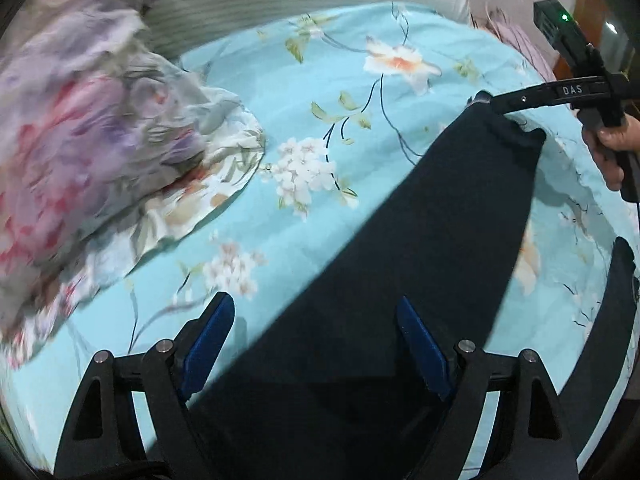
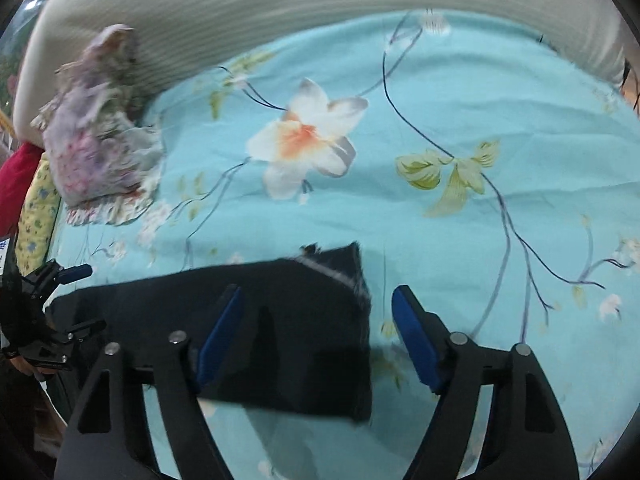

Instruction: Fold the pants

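Blue-padded fingers of the left gripper point(image 1: 316, 344) stand wide apart in the left wrist view, and the dark navy pants point(image 1: 400, 264) pass between them without either pad pressing the cloth. This garment is plain, matte and nearly black, lying as one long folded band on the turquoise flowered bedsheet point(image 1: 280, 92). Its long axis runs from the bottom of that view, under the left gripper, up and to the right toward the far end, where the cloth narrows to a bunched edge.

At that far end the right gripper point(image 1: 486, 100) reaches in from the right with its tips at the fabric edge; from the right wrist view its own jaws are spread open, one finger over the pants and the other over bare sheet (motion blur softens both pictures). There the pants show a frayed, pale-stitched end pointing up and right.

Counted: one pair of pants, two grippers, one sheet, one crumpled pink-and-purple floral cloth point(image 1: 92, 140) heaped at the left, well apart from the pants, and one pale ribbed headboard point(image 2: 320, 12) along the back. A second dark strip point(image 1: 618, 312) shows at the right edge of the left wrist view; whether it belongs to the pants I cannot tell.
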`<state>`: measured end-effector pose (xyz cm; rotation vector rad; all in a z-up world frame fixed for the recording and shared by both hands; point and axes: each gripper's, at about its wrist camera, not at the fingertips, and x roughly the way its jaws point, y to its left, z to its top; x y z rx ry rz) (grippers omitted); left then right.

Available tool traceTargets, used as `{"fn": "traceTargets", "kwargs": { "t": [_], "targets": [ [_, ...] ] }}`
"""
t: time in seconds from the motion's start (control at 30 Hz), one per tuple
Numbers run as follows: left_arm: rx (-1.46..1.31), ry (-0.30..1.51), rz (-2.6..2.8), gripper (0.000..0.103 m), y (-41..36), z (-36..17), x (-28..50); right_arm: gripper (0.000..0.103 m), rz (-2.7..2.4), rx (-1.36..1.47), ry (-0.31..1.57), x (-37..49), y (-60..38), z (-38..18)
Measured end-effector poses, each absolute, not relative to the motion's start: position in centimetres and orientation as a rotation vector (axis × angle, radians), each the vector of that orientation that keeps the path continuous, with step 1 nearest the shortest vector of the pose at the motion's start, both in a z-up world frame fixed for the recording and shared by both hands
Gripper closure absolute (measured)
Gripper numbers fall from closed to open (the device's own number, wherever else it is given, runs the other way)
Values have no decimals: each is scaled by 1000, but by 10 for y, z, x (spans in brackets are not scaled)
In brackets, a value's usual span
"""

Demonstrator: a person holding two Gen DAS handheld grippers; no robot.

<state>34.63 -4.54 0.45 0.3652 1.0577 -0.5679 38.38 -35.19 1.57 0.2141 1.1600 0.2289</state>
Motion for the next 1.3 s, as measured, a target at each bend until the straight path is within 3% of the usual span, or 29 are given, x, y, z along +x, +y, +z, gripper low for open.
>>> {"fn": "traceTargets", "kwargs": {
  "t": [0.13, 0.2, 0.27, 0.3, 0.37, 0.4, 0.43, 0.5, 0.83, 1.3],
  "targets": [
    [392, 1107, -603, 20, -51, -11, 366, 37, 240, 200, 1182, 396, -347, 9],
    [407, 1133, -627, 23, -55, -18, 370, 52, 248, 214, 1184, 399, -346, 8],
    [425, 1173, -649, 29, -60, -27, 371, 61, 256, 227, 1192, 402, -344, 6],
    [430, 1179, -660, 36, -62, -29, 370, 70, 248, 218, 1189, 402, -344, 6],
    [414, 1194, -707, 60, -65, -28, 367, 86, 235, 222, 1175, 399, -345, 9],
    [397, 1207, -733, 79, -66, -27, 365, 89, 238, 234, 1167, 396, -347, 11],
    [393, 1214, -748, 88, -71, -26, 363, 90, 244, 245, 1156, 393, -350, 14],
    [432, 1196, -741, 96, -76, -22, 352, 91, 255, 260, 1127, 383, -353, 24],
    [336, 1098, -777, 98, -58, 36, 267, 93, 326, 274, 993, 296, -358, 78],
    [277, 1063, -821, 98, -70, 51, 136, 93, 352, 291, 933, 152, -387, 76]
  ]
}}
